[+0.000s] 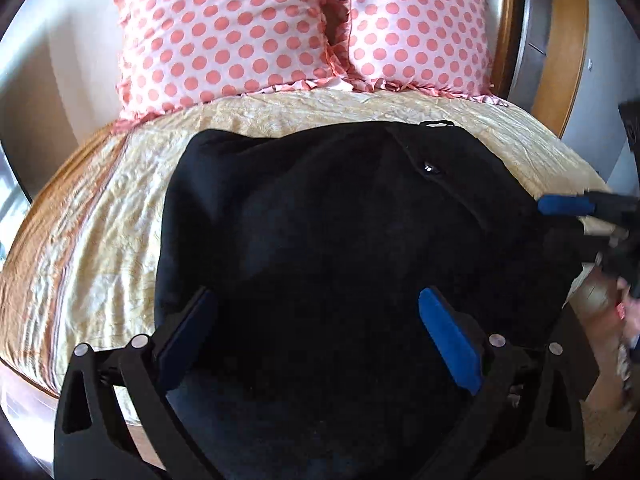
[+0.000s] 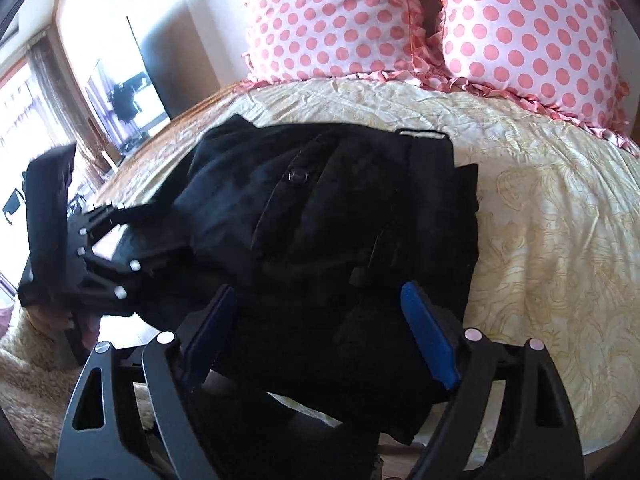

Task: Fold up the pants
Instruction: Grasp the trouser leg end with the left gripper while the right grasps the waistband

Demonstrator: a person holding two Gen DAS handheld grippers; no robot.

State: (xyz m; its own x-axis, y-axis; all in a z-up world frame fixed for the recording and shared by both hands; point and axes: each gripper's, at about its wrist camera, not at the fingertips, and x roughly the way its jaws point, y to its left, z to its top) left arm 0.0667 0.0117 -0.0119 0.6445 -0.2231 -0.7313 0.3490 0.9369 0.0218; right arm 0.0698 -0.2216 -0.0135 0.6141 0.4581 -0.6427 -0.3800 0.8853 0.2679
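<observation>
While the black pants lie in a thick folded bundle on the yellow patterned bedspread, on the near side of the two pink polka-dot pillows, both grippers stand over the bundle's near edge with nothing in them. The left gripper has its jaws spread wide, dark cloth showing between the blue pads but not pinched. The right gripper is likewise wide open above the cloth nearest the bed's foot; its pads press on nothing.

The fold looks largely made, so the step in hand is probably tidying — or one last fold away from the pillows' side. To do it well, each gripper should come down on a corner of the near edge and catch all the layers at once, not just the top one. The button and waistband lie toward the pillows; keep that end pinned by its own weight and lift both near corners evenly — a lopsided pull would skew the stack.
</observation>
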